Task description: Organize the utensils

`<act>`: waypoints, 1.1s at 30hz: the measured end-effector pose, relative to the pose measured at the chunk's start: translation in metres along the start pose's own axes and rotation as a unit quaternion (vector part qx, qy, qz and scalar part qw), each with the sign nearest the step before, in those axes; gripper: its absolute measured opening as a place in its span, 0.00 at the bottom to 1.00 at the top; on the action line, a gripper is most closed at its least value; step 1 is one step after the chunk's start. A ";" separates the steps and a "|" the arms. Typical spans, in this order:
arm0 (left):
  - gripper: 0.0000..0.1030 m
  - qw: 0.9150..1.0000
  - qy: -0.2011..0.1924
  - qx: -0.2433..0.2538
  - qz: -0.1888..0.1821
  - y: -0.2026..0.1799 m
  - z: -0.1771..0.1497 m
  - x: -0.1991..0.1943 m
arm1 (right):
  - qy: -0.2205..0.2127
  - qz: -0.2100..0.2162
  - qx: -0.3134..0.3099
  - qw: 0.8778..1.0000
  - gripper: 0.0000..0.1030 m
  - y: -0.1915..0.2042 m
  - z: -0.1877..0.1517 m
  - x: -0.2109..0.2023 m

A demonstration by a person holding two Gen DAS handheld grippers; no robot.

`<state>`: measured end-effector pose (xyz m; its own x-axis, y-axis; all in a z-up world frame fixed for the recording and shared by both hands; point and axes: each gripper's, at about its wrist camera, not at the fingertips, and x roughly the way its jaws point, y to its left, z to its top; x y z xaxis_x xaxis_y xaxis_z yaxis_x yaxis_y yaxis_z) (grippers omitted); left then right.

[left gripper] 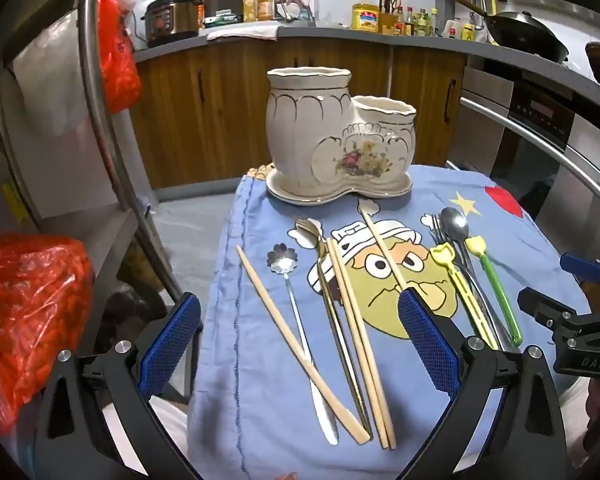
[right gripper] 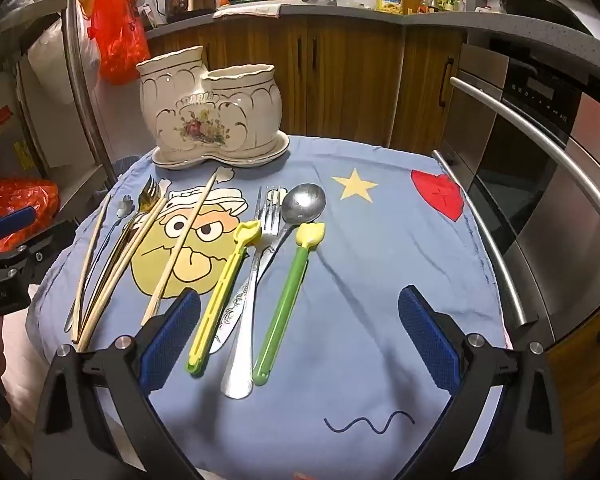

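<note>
A cream ceramic two-pot utensil holder [left gripper: 340, 136] [right gripper: 210, 112] stands on its saucer at the far end of a blue cartoon cloth [left gripper: 400, 400] [right gripper: 380, 264]. On the cloth lie wooden chopsticks [left gripper: 300, 348] [right gripper: 182, 246], a flower-shaped spoon [left gripper: 284, 260], a gold fork [left gripper: 326, 280], a steel fork [right gripper: 256, 264], a steel spoon [right gripper: 302, 204], a yellow utensil [right gripper: 222, 294] and a green-handled utensil [right gripper: 290, 296]. My left gripper [left gripper: 300, 340] is open and empty above the chopsticks. My right gripper [right gripper: 300, 340] is open and empty above the green utensil.
A metal rack with red plastic bags [left gripper: 32, 312] stands at the left. Wooden cabinets [left gripper: 220, 112] and a counter with a cooker [left gripper: 172, 16] and bottles are behind. A steel oven with bar handles [right gripper: 540, 140] is at the right.
</note>
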<state>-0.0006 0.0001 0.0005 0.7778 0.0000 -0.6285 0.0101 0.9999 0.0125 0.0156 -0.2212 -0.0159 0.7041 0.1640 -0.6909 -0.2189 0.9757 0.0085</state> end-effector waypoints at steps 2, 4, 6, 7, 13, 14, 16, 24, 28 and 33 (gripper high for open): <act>0.95 1.000 0.004 0.000 -0.001 0.000 0.000 0.000 | 0.000 -0.004 -0.002 1.000 0.95 0.000 0.001 0.000; 0.95 1.000 0.005 0.000 -0.002 0.000 0.000 0.001 | 0.001 -0.003 -0.001 1.000 0.95 0.000 0.001 0.001; 0.95 1.000 0.005 -0.001 -0.002 0.000 0.000 0.000 | 0.001 -0.004 0.000 1.000 0.95 0.000 0.002 0.001; 0.95 1.000 0.005 -0.002 -0.003 0.000 -0.001 0.000 | 0.000 -0.004 0.000 1.000 0.95 0.000 0.002 0.001; 0.95 1.000 0.008 0.002 -0.002 -0.006 0.002 0.003 | 0.002 -0.003 0.002 1.000 0.95 -0.001 0.003 0.003; 0.95 1.000 0.008 0.002 -0.002 -0.006 0.002 0.003 | 0.002 -0.003 0.002 1.000 0.95 0.000 0.003 0.002; 0.95 1.000 0.009 0.002 -0.003 -0.006 0.001 0.003 | 0.003 -0.003 0.002 1.000 0.95 0.000 0.003 0.002; 0.95 1.000 0.010 0.002 -0.009 -0.006 0.001 0.002 | 0.003 -0.003 0.002 1.000 0.95 0.000 0.003 0.001; 0.95 1.000 0.010 0.003 -0.009 -0.006 0.001 0.002 | 0.003 -0.003 0.002 1.000 0.95 0.000 0.004 0.001; 0.95 1.000 0.010 0.002 -0.009 -0.006 0.001 0.002 | 0.003 -0.004 0.002 1.000 0.95 0.001 0.004 0.001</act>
<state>0.0015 -0.0062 0.0002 0.7645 -0.0171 -0.6444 0.0267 0.9996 0.0051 0.0185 -0.2199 -0.0139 0.7012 0.1557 -0.6957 -0.2113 0.9774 0.0058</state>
